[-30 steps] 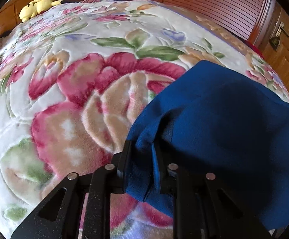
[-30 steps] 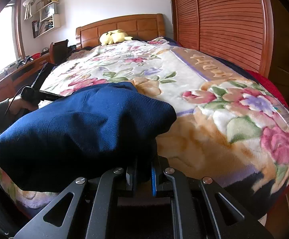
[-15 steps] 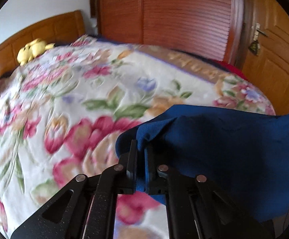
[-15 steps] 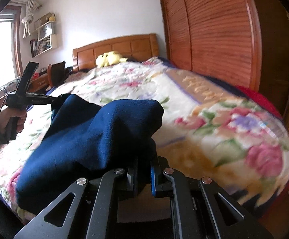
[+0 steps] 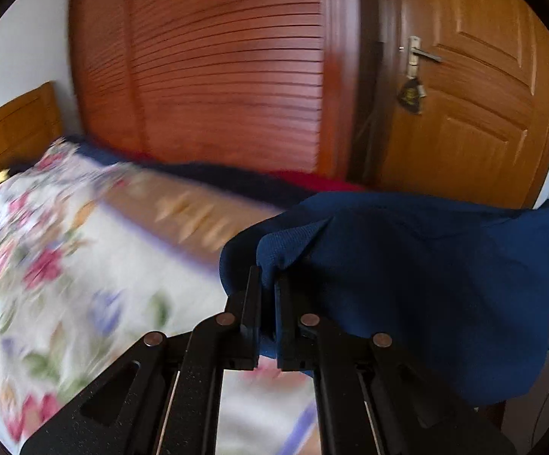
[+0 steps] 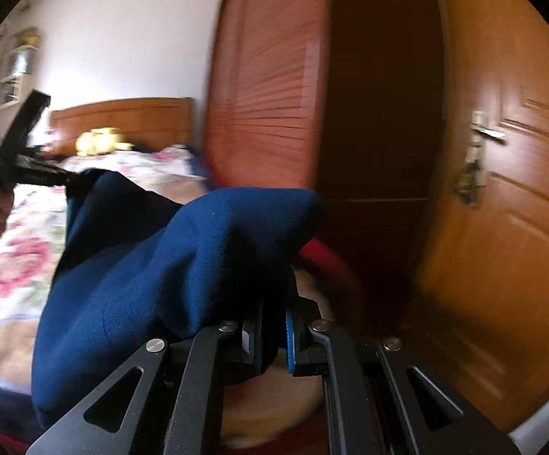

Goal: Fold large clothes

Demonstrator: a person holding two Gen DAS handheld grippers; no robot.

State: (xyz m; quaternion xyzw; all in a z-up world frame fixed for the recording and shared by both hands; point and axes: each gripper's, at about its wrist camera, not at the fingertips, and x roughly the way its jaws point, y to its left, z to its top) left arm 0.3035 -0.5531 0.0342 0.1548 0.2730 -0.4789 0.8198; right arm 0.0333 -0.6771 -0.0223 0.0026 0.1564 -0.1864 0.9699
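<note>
Tongs on the left (image 5: 268, 284) and right (image 6: 272, 314) pinch a soft, fuzzy blue cloth (image 5: 407, 284), held up, bunched and sagging, above the flowery bed (image 5: 66, 265).

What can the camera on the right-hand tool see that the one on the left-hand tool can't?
Only the right wrist view shows the wall shelves, the yellow soft toy and the left gripper seen from outside, clamped on the cloth. Only the left wrist view shows the blanket's tan border band. Both show the blue garment lifted between shut grippers, the right gripper, the floral blanket, the slatted wardrobe and the door.
</note>
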